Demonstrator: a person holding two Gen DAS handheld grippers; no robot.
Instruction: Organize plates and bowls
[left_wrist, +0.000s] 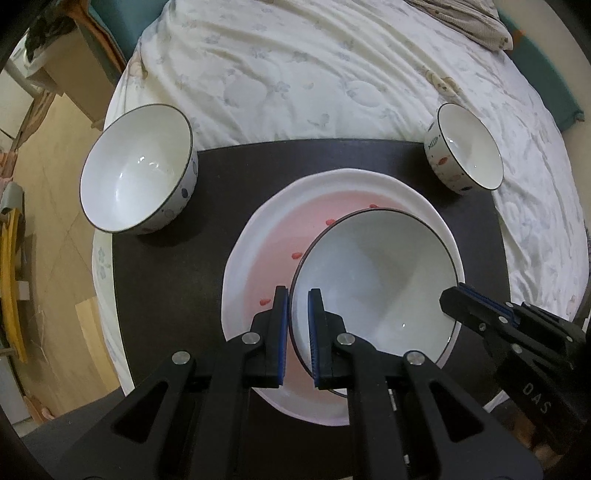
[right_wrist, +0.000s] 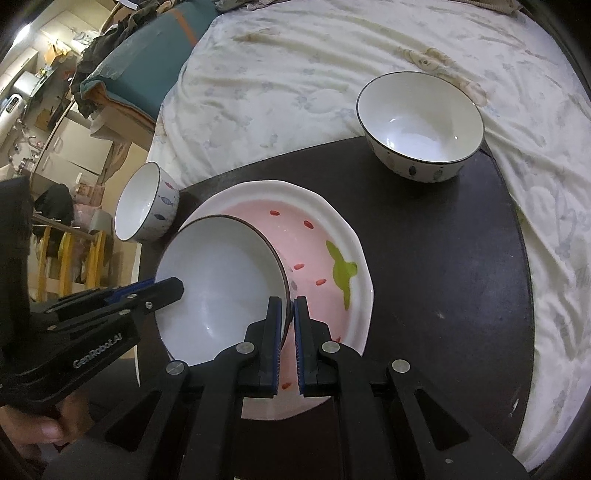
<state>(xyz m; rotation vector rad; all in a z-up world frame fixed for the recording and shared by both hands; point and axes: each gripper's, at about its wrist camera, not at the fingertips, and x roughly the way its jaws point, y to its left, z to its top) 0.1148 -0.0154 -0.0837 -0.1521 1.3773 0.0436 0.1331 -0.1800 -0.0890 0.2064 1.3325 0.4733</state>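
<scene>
Where the left gripper (left_wrist: 297, 295) meets the rim of the large white bowl (left_wrist: 376, 280), its two blue-padded fingers stand one on each side of the wall, the outer finger over the plate and the inner one inside the bowl, clamped tight on the near-left part of the dark-edged rim. On the opposite side, the right gripper (right_wrist: 289, 304) pinches the same bowl (right_wrist: 221, 288) in the same way, one pad inside, one pad outside, closed on the rim. Each tool also shows in the other's camera: the right gripper (left_wrist: 465, 295) comes in from the lower right of the left view, and the left gripper (right_wrist: 162, 290) reaches in from the left of the right view, with part of a hand (right_wrist: 48, 424) visible beneath it. Held between the two, the bowl sits over the pink plate (right_wrist: 332, 258), which has a white scalloped border, small red flecks and a green shape on its face; whether the bowl's base touches the plate cannot be told. That plate lies on a dark round table (left_wrist: 177, 295). Two more bowls stand on the table's far edge: a patterned one (left_wrist: 136, 170) at the left in the left wrist view and a smaller fish-patterned one (left_wrist: 465, 147) at the right. Beyond the table spreads a bed with a pale floral quilt (left_wrist: 314, 74).
</scene>
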